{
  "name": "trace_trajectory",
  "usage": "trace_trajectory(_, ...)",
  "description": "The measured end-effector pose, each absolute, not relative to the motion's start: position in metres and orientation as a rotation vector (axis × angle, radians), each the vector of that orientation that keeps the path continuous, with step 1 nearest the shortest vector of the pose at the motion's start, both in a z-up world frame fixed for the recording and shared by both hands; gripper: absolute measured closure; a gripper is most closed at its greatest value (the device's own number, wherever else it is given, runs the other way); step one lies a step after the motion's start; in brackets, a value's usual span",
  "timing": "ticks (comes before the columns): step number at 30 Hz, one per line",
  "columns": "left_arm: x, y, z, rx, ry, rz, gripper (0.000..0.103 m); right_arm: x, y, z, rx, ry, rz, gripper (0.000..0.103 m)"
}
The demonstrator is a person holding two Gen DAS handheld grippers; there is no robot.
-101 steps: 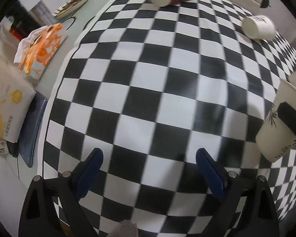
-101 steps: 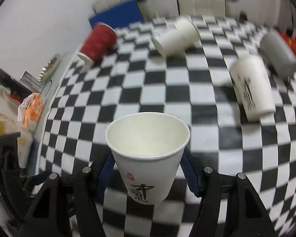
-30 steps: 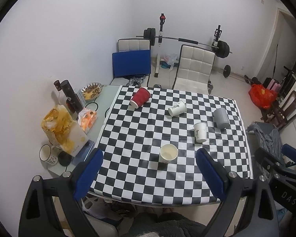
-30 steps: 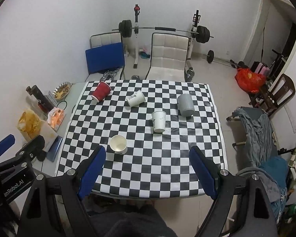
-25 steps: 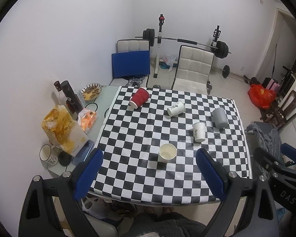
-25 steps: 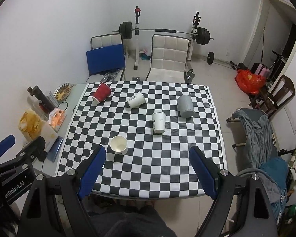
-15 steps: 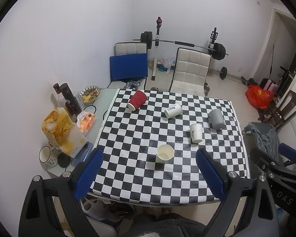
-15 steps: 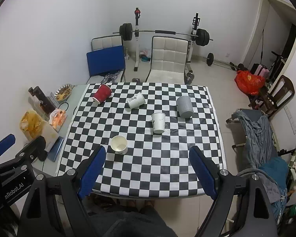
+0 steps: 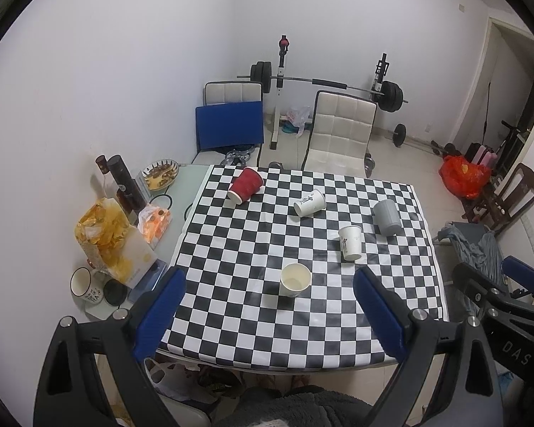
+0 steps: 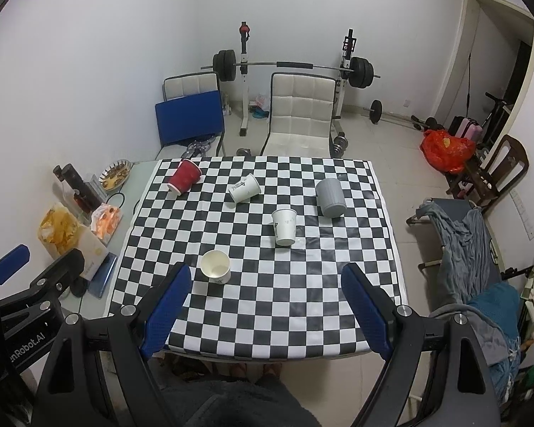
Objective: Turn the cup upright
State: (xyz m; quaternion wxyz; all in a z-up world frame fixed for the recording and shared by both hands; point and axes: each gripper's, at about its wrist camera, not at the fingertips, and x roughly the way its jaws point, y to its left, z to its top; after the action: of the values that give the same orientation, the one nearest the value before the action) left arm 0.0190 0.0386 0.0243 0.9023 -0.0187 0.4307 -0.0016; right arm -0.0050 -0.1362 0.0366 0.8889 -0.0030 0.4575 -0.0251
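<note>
Now both the left gripper (image 9: 267, 306) and right gripper (image 10: 265, 306) are hovering low in frame, fingers (image 9: 160, 306) apart, holding nothing, well off the table (image 10: 267, 341) edge; the upright cup (image 9: 295, 279) is standing mid-frame. Only the right view is showing the folding bed (image 10: 459, 249) at right.

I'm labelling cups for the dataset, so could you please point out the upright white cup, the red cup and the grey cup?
upright white cup (image 9: 295, 275), left wrist view, inside its open mouth
red cup (image 10: 185, 177), right wrist view, its ribbed side
grey cup (image 10: 330, 198), right wrist view, its side wall
</note>
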Motion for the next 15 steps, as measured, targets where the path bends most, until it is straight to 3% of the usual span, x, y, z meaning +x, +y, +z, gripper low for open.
trace_trajectory(15, 0.0203, 0.0375, 0.0288, -0.037, 0.885, -0.008, 0.007, 0.0018, -0.1355, 0.0482, -0.008, 0.939, -0.057, 0.015)
